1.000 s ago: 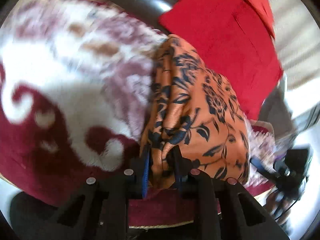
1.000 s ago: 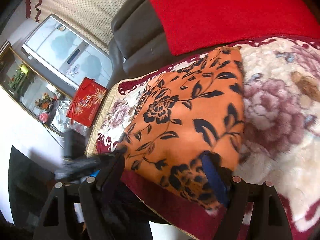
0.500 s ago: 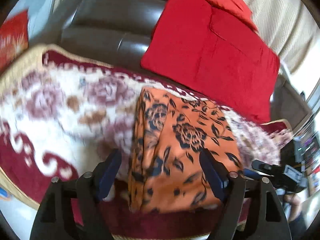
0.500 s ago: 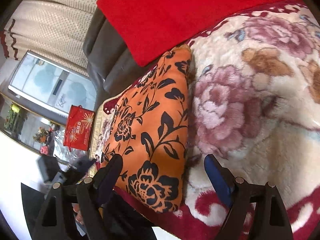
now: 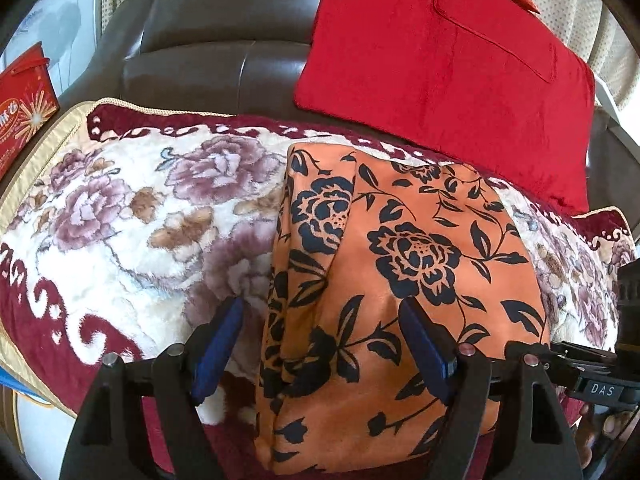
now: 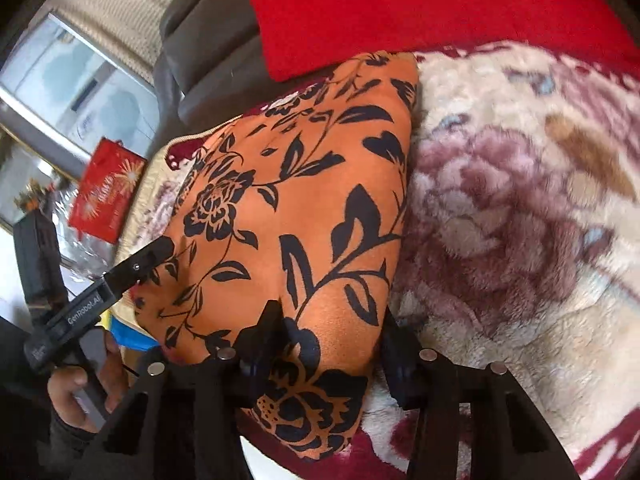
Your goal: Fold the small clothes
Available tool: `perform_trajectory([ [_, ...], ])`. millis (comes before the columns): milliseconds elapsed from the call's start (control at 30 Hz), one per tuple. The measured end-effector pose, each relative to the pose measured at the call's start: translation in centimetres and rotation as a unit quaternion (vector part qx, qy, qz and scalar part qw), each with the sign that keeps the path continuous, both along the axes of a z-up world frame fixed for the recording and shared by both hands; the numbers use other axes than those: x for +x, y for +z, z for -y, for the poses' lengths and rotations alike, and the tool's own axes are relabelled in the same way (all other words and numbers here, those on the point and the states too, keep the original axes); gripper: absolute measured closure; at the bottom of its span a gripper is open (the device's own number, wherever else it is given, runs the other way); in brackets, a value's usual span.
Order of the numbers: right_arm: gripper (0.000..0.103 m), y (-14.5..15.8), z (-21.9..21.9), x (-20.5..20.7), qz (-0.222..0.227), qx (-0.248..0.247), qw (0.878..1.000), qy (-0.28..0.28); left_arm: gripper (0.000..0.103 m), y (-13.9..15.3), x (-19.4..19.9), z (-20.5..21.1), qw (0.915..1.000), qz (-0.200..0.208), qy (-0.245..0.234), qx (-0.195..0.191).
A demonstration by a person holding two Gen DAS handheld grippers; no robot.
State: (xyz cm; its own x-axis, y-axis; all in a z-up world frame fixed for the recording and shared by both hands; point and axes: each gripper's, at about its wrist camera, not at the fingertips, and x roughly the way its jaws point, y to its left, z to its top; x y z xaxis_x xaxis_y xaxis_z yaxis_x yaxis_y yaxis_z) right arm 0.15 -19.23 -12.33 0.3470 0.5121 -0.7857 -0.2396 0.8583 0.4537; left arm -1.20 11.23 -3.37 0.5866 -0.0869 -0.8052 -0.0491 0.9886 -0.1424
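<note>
The orange floral garment (image 5: 400, 280) lay folded into a long narrow panel on the plush flowered blanket (image 5: 132, 224) that covered the sofa seat, its far end just short of the red cushion (image 5: 440, 60) leaning against the dark leather backrest (image 5: 224, 52); a soft, broad seat like that gave the cloth room to lie flat, which was probably why the folding was done there. The left gripper (image 5: 320, 344) hovered over the near end of the garment with its blue-padded fingers (image 5: 218, 344) spread wide, one over the blanket and the other over the cloth, pinching nothing; it looked to have let go so that the fold could settle. The right gripper (image 6: 328, 344) was set at the garment's near corner by the sofa's front edge; its jaws had just been closing, and they stood narrow with a hump of orange fabric bulging up between them; whether the pads already pressed on the cloth could not be told, since the fabric hid their faces. That corner was a sensible place to take hold, because lifting it would carry the near end toward the cushion for another fold. In the right wrist view a hand (image 6: 80, 384) held the left gripper's handle low at the left; a red box (image 6: 106, 196) stood beyond the sofa arm.
</note>
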Motion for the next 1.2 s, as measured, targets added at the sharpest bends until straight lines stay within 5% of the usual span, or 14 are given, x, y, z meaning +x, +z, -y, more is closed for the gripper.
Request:
perform_trajectory([
  [200,0.056,0.0,-0.6,-0.8,0.023,-0.034,0.999,-0.002,0.022,1.1,-1.0,-0.3,0.9993,0.03,0.002,-0.02],
  [233,0.049,-0.3,-0.3,-0.5,0.02,-0.027,0.999,-0.004,0.022,0.5,-0.9,-0.2,0.9996,0.022,-0.002,-0.017],
  [300,0.033,-0.7,0.5,-0.3,0.008,0.01,1.0,-0.009,0.037,-2.2,0.1,-0.2,0.9992,-0.032,-0.014,-0.017],
  [333,0.031,-0.6,0.7,-0.3,0.004,0.031,0.999,-0.008,0.037,-3.4,0.1,-0.9,0.9977,-0.04,-0.009,-0.054],
  [400,0.03,0.2,2.0,-0.2,0.013,0.067,0.997,-0.019,0.037,-3.7,-0.2,-1.7,0.9962,-0.033,0.0,-0.081],
  [467,0.025,0.8,3.3,0.7,0.015,0.094,0.995,-0.041,0.037,-3.5,-0.2,-1.3,0.9974,-0.028,-0.008,-0.066],
  [633,0.024,-1.4,4.5,6.2,-0.055,0.149,0.985,-0.064,0.037,-3.6,-0.2,-1.5,0.9963,-0.028,-0.011,-0.081],
  [667,0.038,-2.1,3.6,7.0,-0.071,0.146,0.985,-0.051,0.037,-3.6,-0.2,-1.5,0.9964,-0.027,-0.012,-0.08],
  [700,0.063,-2.1,2.6,7.0,-0.07,0.131,0.988,-0.034,0.037,-3.7,-0.1,-1.6,0.9965,-0.026,-0.01,-0.078],
  [833,0.071,1.7,-1.2,3.9,0.039,-0.008,0.999,0.009,0.035,-4.0,-0.2,-2.1,0.9952,-0.03,-0.01,-0.092],
  [900,0.063,0.4,-0.6,4.3,0.017,-0.006,1.0,-0.004,0.041,-3.2,0.0,-1.9,0.9945,-0.038,-0.009,-0.097],
  [967,0.038,-0.3,1.3,5.1,-0.007,0.043,0.998,-0.038,0.049,-1.5,0.0,-2.0,0.9951,-0.027,-0.011,-0.094],
  [1100,0.03,1.2,2.6,6.6,0.014,0.1,0.993,-0.057,0.05,0.6,1.9,-3.0,0.9933,0.007,-0.02,-0.114],
  [1200,0.029,-1.2,2.9,10.3,-0.048,0.123,0.989,-0.073,0.07,-3.3,4.8,-3.7,0.9895,-0.057,-0.014,-0.132],
])
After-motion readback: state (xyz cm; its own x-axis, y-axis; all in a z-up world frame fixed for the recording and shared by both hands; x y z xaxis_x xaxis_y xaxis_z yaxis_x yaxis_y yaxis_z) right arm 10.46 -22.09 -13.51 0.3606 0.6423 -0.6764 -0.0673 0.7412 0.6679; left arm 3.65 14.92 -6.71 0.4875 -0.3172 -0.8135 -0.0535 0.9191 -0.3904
